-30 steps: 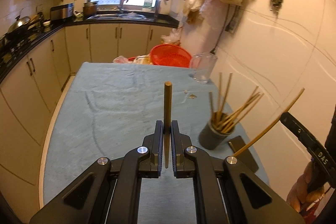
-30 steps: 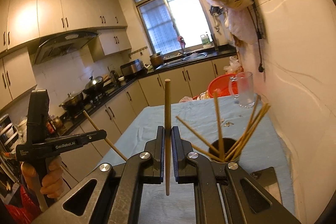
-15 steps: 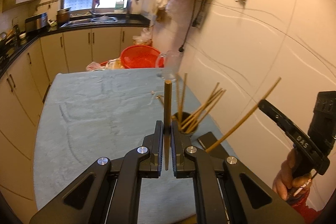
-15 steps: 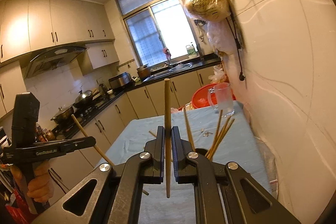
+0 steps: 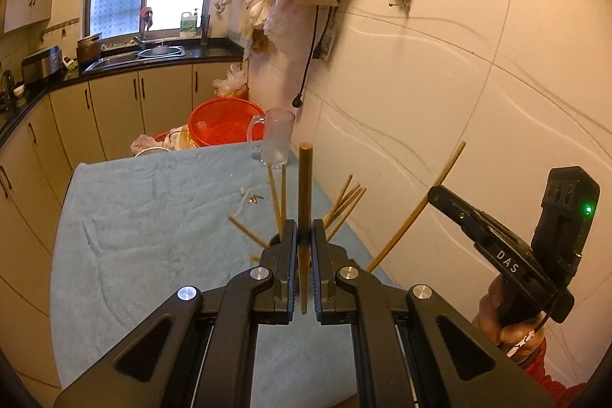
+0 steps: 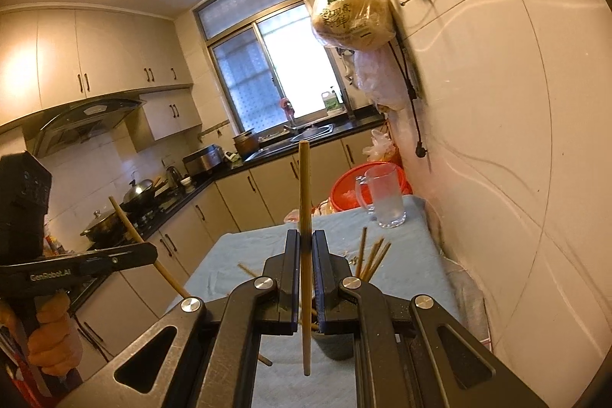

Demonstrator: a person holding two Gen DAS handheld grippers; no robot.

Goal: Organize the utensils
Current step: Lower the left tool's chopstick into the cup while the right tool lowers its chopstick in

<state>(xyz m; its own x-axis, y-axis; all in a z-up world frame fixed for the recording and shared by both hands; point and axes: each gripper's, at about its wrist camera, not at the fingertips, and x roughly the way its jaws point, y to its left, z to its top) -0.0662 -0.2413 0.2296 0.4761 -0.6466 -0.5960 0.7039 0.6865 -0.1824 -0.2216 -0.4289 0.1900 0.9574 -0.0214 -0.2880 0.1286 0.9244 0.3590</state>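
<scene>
Two chopsticks are in the air, one in each pair of tongs. The left tongs (image 5: 304,236) are clenched on a darker chopstick (image 5: 305,186) that stands nearly upright between the pads, its lower end poking out just behind them. The right tongs (image 6: 305,247) are clamped the same way on a paler chopstick (image 6: 305,201), with a long stub hanging below the grip.

The dark holder cup (image 6: 334,345) stands on the blue-cloth worktop (image 5: 153,217) close to the tiled wall, already bristling with chopsticks (image 5: 344,201) that fan outward. In both wrist views it sits low, partly hidden behind the tongs. A stray chopstick (image 5: 244,230) also lies on the cloth to the left of the cup.

The step, as I read it, is dropping these two into the cup. To do it well, I would bring one hand in at a time so the tongs do not clash over the narrow mouth. Tip the stick so its lower end leads, and aim for a gap between the leaning sticks, not onto them. Keep the grip firm until the end is inside the rim, then let go. A nudge against the fanned sticks could tip the cup, which looks light. The glass mug (image 5: 276,136) farther along the wall is well clear.
</scene>
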